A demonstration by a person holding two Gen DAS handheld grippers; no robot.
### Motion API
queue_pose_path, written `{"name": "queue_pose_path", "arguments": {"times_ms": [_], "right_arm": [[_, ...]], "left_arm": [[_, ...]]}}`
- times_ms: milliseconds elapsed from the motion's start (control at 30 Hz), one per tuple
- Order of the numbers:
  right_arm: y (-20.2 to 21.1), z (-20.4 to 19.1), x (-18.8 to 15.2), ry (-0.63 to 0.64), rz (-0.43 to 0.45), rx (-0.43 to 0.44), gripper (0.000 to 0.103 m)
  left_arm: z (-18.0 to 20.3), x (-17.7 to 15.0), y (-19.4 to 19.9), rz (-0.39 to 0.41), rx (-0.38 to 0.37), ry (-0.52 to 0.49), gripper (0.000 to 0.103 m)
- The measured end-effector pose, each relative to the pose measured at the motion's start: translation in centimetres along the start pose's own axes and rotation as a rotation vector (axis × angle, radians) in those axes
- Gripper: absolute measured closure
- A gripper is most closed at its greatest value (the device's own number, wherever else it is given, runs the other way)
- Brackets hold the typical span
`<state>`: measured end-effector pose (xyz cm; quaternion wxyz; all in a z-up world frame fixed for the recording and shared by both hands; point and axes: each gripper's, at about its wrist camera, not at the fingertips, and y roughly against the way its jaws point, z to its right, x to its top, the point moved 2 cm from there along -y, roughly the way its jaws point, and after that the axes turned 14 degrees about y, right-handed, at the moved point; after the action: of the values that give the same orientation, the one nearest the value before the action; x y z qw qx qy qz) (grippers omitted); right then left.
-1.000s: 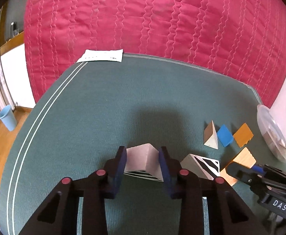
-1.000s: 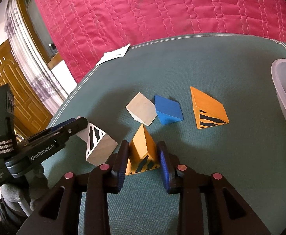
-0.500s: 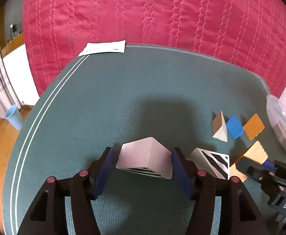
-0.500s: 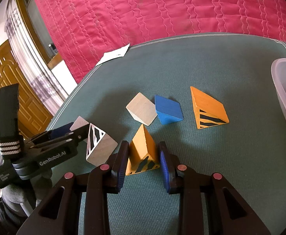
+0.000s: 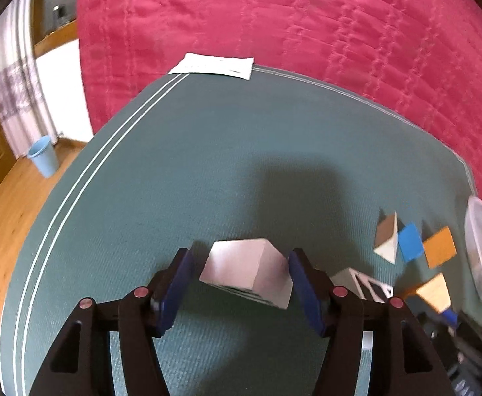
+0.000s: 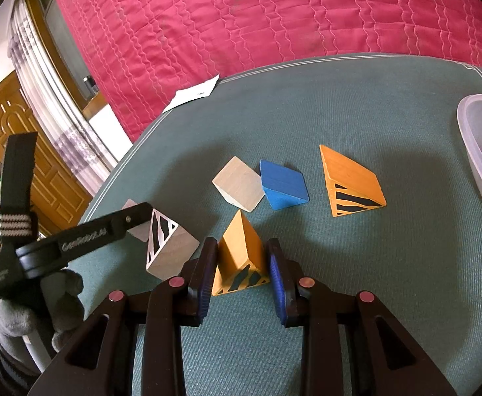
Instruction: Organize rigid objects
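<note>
My left gripper [image 5: 241, 259] stands open around a white wedge with black stripes [image 5: 247, 270] that lies on the green mat [image 5: 208, 181]; a gap shows at the left pad. In the right wrist view one of its fingers [image 6: 122, 222] hides most of that wedge. My right gripper [image 6: 241, 260] is shut on a small orange striped wedge [image 6: 239, 254] standing on the mat. A second white striped wedge [image 6: 168, 247] lies just left of it.
Beyond my right gripper lie a pale plain block [image 6: 239, 184], a blue block [image 6: 282, 184] and a larger orange striped wedge [image 6: 349, 181]. A clear plastic tub [image 6: 478, 138] sits at the mat's right edge. A paper slip [image 5: 214, 66] lies at the far edge, against a red quilt.
My left gripper's jaws went from shut on the white striped wedge to open, leaving it on the mat, and the gripper rolled a little. The right gripper kept still on its orange wedge.
</note>
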<state>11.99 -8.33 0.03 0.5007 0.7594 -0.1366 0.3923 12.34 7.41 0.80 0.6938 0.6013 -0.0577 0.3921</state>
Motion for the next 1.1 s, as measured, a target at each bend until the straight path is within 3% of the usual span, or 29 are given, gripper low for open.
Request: {"name": "queue_pose_path", "arguments": {"times_ms": [133,300,533,900,967,1100], "right_arm": [[0.0,0.1,0.0,0.001,0.003,-0.001,0.073],[-0.1,0.2,-0.1,0.001,0.004,-0.002,0.073],[0.0,0.1,-0.2,0.001,0.004,-0.002,0.073],[0.2,0.1,-0.2,0.006,0.002,-0.006,0.073],[0.3,0.1,-0.3,0.008,0.001,-0.007,0.073],[0.4,0.1,-0.3,0.010,0.000,-0.010,0.073]], "left_arm": [[0.6,0.0,-0.4,0.012,0.030,0.018,0.039],[0.3,0.7,-0.6,0.006,0.053,0.119,0.039],[-0.2,-0.3,-0.1,0.010,0.134,0.078,0.033],[-2.9,-1.5,1.2,0.026,0.142,0.057,0.030],[-2.7,-1.1,1.0,0.033,0.125,0.054,0.032],[-2.0,-1.0,0.6,0.063,0.112,0.016,0.055]]}}
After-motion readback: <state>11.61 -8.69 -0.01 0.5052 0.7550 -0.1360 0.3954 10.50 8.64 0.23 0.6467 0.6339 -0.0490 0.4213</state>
